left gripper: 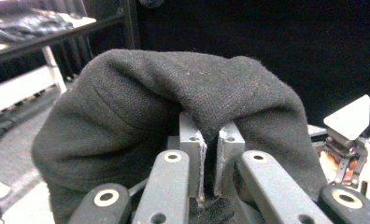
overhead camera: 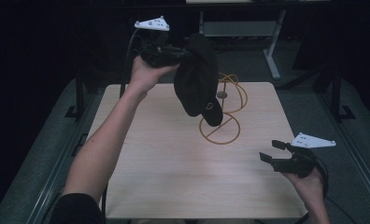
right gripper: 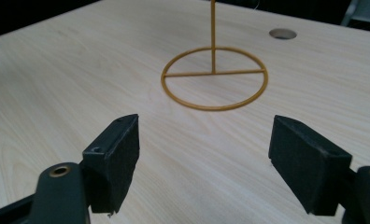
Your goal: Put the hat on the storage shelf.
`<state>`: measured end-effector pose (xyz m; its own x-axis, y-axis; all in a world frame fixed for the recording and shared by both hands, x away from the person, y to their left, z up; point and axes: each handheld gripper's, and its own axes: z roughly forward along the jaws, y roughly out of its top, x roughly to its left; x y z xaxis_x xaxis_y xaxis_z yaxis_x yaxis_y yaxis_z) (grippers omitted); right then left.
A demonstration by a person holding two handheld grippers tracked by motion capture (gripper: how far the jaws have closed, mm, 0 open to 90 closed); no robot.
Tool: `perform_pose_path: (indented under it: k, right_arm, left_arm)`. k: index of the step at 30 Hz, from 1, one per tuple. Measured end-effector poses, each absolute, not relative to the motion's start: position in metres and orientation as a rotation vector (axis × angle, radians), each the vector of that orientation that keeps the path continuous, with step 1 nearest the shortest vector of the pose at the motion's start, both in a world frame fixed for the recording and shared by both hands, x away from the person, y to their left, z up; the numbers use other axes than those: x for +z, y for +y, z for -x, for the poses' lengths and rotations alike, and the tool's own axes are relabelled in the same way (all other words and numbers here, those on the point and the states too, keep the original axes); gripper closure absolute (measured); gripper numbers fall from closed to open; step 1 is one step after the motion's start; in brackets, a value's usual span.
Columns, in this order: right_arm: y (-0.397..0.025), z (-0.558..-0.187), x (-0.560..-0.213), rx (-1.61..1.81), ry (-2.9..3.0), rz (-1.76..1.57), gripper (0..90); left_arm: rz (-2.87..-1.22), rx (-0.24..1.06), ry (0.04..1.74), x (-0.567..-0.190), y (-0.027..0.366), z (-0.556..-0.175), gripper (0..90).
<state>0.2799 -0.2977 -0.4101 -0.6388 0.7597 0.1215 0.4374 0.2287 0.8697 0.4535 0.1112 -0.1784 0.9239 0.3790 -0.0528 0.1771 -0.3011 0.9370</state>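
No legible text, labels or numbers anywhere.

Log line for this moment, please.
left gripper: shut on black cap, held above gold wire stand | right gripper: open, empty, over table

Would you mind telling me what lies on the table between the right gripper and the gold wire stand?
Nothing: bare wooden table separates the open right gripper from the gold wire stand, seen in the right gripper view.

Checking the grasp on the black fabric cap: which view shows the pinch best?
The left gripper view: the left gripper has its jaws closed on a fold of the black fabric cap. The high view shows the cap hanging whole from that gripper above the gold wire stand, with the pinch hidden.
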Motion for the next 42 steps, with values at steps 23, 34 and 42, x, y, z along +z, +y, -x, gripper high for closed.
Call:
perform_pose_path:
  k: [23, 34, 42]
  right_arm:
    - [-0.306, -0.282, -0.409, 1.457, 2.153, -1.123, 24.2]
    - [-0.305, -0.284, -0.414, 1.443, 2.176, -1.149, 24.2]
    - [-0.301, -0.285, -0.416, 1.422, 2.200, -1.147, 24.1]
  left_arm:
    - [-1.903, 0.105, 0.458, -0.218, 0.030, -0.481, 83.6]
    - [-1.990, 0.059, 0.488, -0.231, -0.009, -0.493, 69.0]
    - [-2.017, 0.099, 0.498, -0.229, -0.002, -0.491, 59.5]
